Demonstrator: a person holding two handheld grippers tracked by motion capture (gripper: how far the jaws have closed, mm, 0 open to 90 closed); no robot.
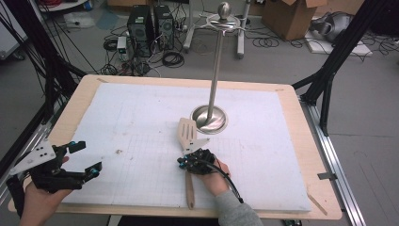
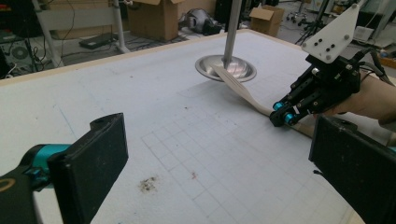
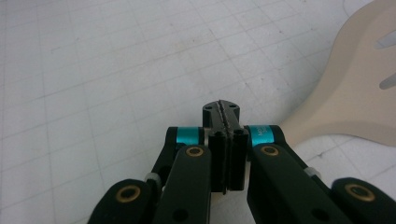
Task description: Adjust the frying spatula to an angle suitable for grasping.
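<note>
High view: the right gripper [image 1: 194, 158] points away from the person, low over the spatula [image 1: 187, 133] lying by the stand [image 1: 210, 118]. Left gripper view: the left gripper [image 2: 219, 172] is level, jaws wide, empty. Right gripper view: jaws pressed together, spatula blade beside them.

Left hand [image 1: 40, 200]: enters from the bottom left corner of the high view, wrapped around the gripper body from below.
Left black two-jaw gripper with teal joints [image 1: 84, 157]: jaws spread wide apart, nothing between them, pointing toward the middle of the table; grey three-cornered plate on top.
Right hand [image 1: 216, 179]: comes in from the bottom centre, grey sleeve at the wrist.
Right black two-jaw gripper with teal joints [image 3: 223, 116]: jaws pressed together, pads meeting face to face, held low and pointing away from the person.
</note>
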